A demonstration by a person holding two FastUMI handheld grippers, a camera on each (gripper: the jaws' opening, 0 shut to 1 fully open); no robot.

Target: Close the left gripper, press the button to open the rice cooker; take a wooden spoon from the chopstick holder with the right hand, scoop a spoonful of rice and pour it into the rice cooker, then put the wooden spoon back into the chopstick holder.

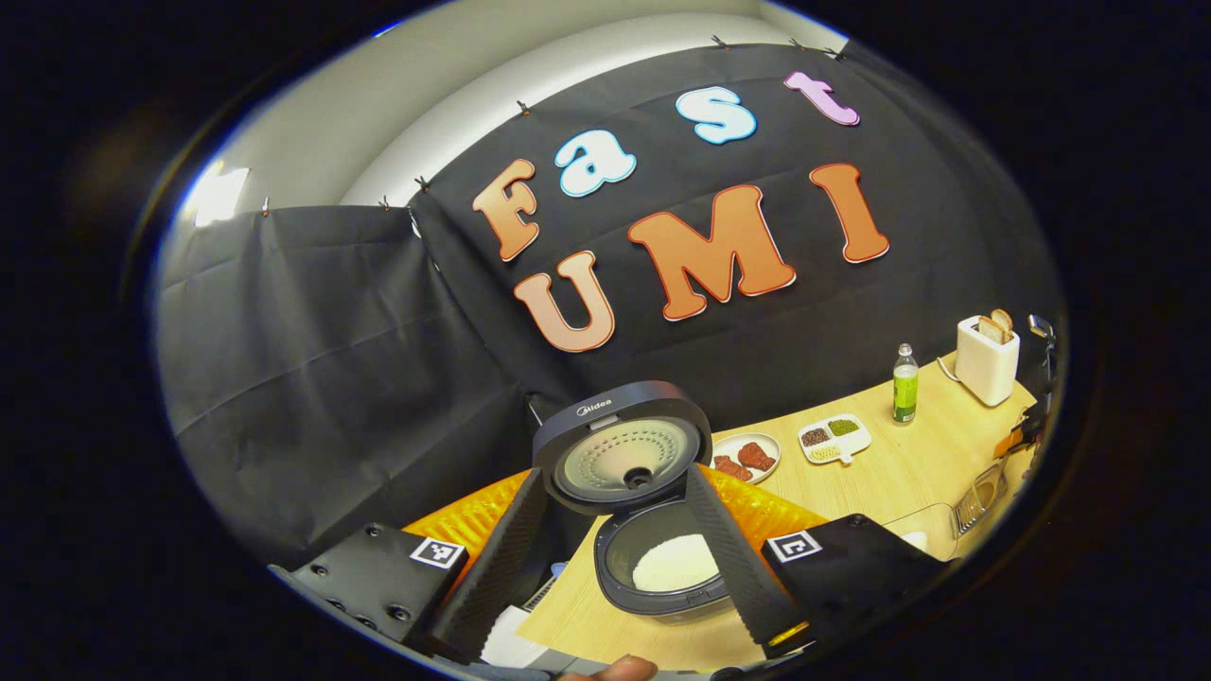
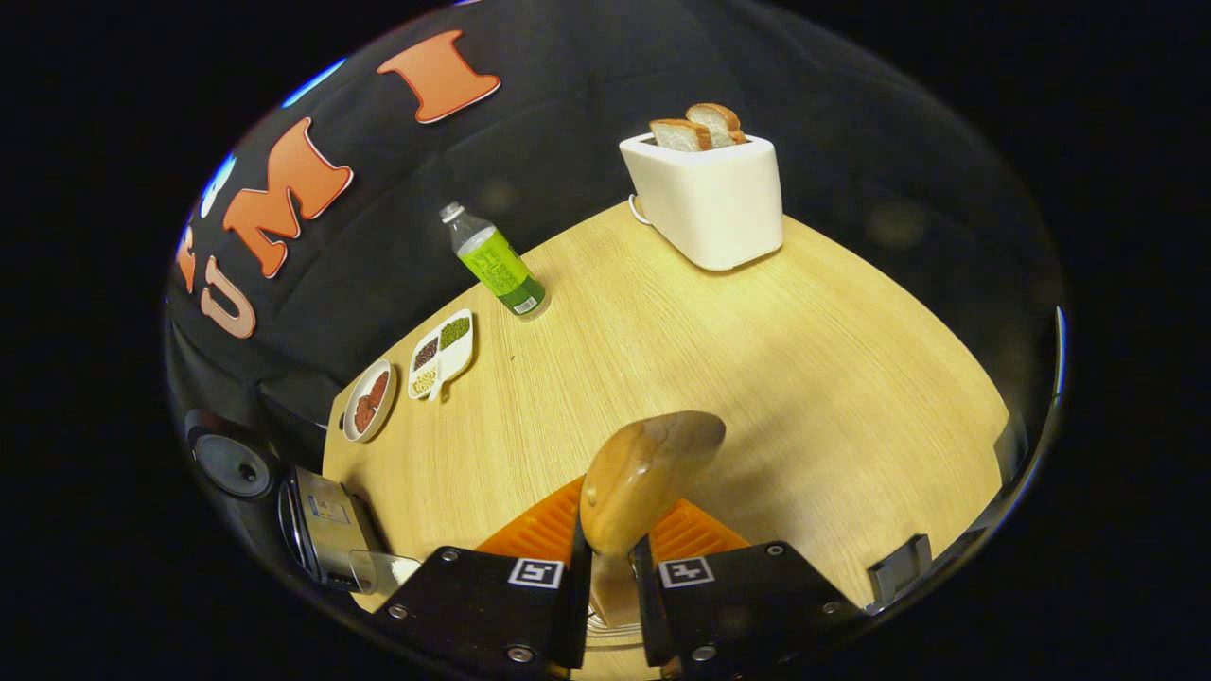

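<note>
Right claw [image 2: 605, 567] clamps wooden spoon [image 2: 639, 478]; left claw [image 1: 615, 558] spread wide

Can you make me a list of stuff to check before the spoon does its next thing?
1. Rice cooker lid up: ok, the lid stands open.
2. Rice in the pot: ok, white rice lies inside.
3. Right gripper holding the wooden spoon: ok, both fingers press on its handle.
4. Spoon bowl free of rice: cannot tell, its back faces the camera.
5. Left gripper out of the way: ok, open, fingers apart in front of the cooker, holding nothing.
6. Path to the chopstick holder: cannot tell where the holder stands.
</note>
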